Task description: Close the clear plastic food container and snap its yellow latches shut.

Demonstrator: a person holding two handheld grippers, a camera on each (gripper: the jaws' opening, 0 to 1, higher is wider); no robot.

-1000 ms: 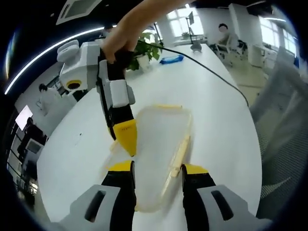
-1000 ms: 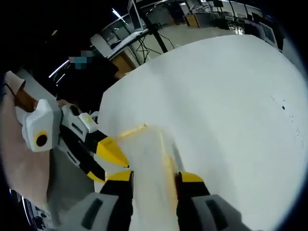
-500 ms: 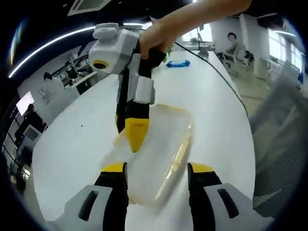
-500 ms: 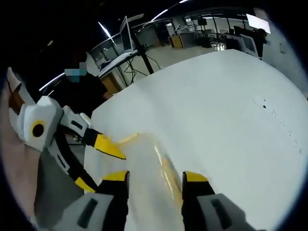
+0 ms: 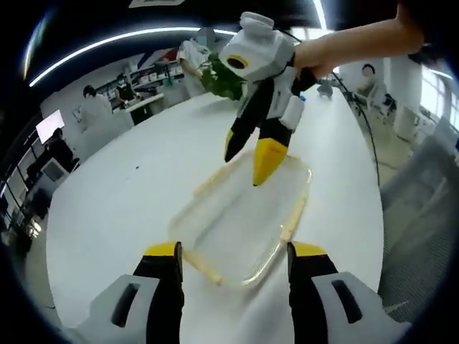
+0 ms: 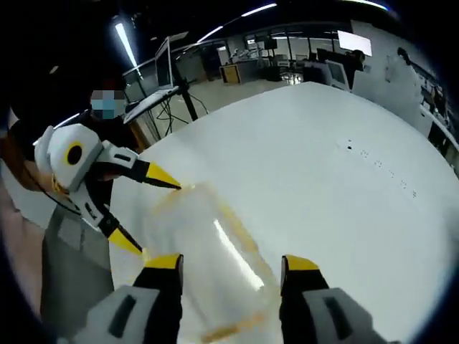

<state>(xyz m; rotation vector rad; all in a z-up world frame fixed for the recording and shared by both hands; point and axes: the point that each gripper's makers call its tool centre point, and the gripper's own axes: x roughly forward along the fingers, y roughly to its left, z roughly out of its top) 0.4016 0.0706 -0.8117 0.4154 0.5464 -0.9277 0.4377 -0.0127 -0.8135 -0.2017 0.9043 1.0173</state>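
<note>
The clear plastic container (image 5: 240,218) lies flat on the white table (image 5: 122,193), with yellow latches (image 5: 292,218) along its edges; whether they are snapped down I cannot tell. My left gripper (image 5: 237,251) is open, its jaws straddling the container's near end. The right gripper (image 5: 251,154) comes in from the upper right, open, its yellow tips hovering over the far end. In the right gripper view the container (image 6: 204,240) sits blurred between the wide jaws of my right gripper (image 6: 233,263), and the left gripper (image 6: 143,208) stands open at its far side.
A green plant (image 5: 219,75) and a black cable (image 5: 358,122) are at the table's far end. A mesh chair (image 5: 423,208) stands beside the table's right edge. A person in dark clothes (image 6: 122,136) is behind the left gripper. Office desks and monitors fill the background.
Both grippers' jaws have spread wider. The right gripper has moved from the container's left side up over its far end. The left view has pulled back, showing the whole container.
</note>
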